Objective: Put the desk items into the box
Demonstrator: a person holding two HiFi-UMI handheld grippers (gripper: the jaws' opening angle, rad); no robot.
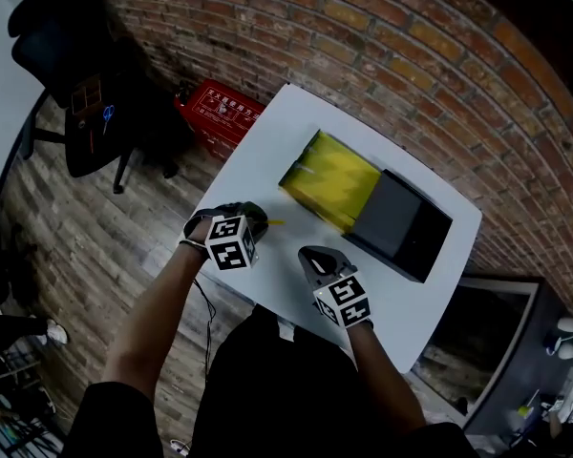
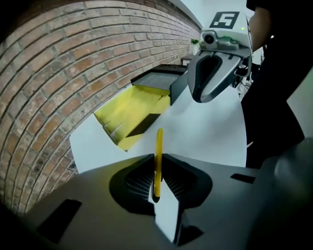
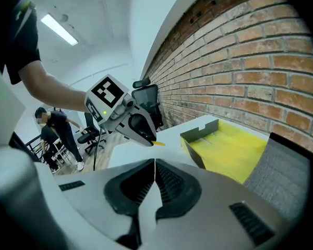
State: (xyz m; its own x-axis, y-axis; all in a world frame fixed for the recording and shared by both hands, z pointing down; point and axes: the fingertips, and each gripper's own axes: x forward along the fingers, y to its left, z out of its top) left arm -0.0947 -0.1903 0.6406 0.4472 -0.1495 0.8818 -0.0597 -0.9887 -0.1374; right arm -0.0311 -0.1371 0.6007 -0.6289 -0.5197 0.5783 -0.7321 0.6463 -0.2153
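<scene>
Masking most of its yellow pencil (image 1: 276, 222) in head view, left tool (image 1: 255, 219)

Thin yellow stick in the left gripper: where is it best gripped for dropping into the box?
The present hold looks sound. The left gripper is shut across the yellow stick's rear end, so the long shaft projects forward towards the open box. Being thin and straight, it suits a crosswise pinch from behind. A grip nearer mid-length would probably swing less.
</scene>
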